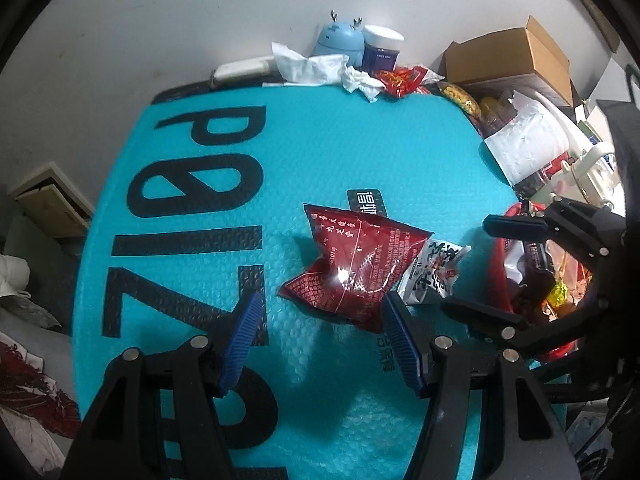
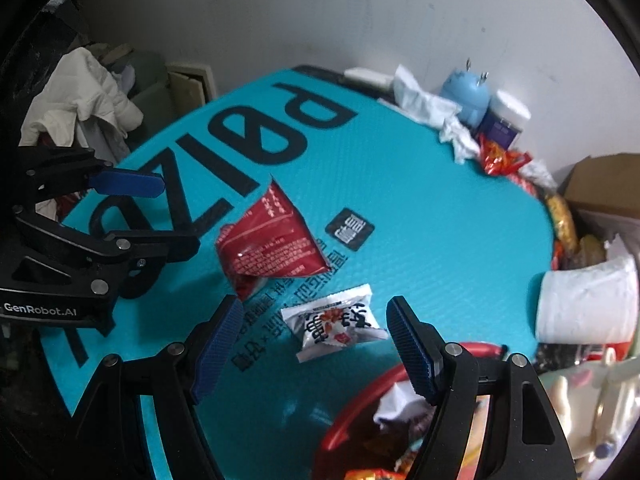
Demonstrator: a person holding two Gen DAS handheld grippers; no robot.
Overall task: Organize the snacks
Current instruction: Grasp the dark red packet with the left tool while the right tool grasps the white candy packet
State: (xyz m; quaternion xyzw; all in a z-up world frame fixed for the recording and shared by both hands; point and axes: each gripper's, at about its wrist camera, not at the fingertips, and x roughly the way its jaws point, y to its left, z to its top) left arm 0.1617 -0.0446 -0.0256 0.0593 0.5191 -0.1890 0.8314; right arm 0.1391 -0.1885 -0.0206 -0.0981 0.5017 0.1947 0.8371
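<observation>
A red snack packet (image 1: 352,266) lies on the teal mat (image 1: 320,152), just ahead of my open left gripper (image 1: 320,312). A small white snack packet (image 1: 434,270) lies to its right. In the right wrist view the white packet (image 2: 336,326) lies between the fingers of my open right gripper (image 2: 314,320), with the red packet (image 2: 272,240) beyond it. A red basket (image 2: 360,412) with several snacks sits at the lower right. The right gripper (image 1: 480,268) shows in the left wrist view, the left gripper (image 2: 168,212) in the right wrist view. Both are empty.
At the mat's far edge stand a blue toy (image 1: 340,42), a white-lidded jar (image 1: 382,48), crumpled tissue (image 1: 312,66) and red wrappers (image 1: 404,78). A cardboard box (image 1: 508,60) and a paper roll (image 2: 584,304) stand at the right. Clothes (image 2: 84,92) hang at the left.
</observation>
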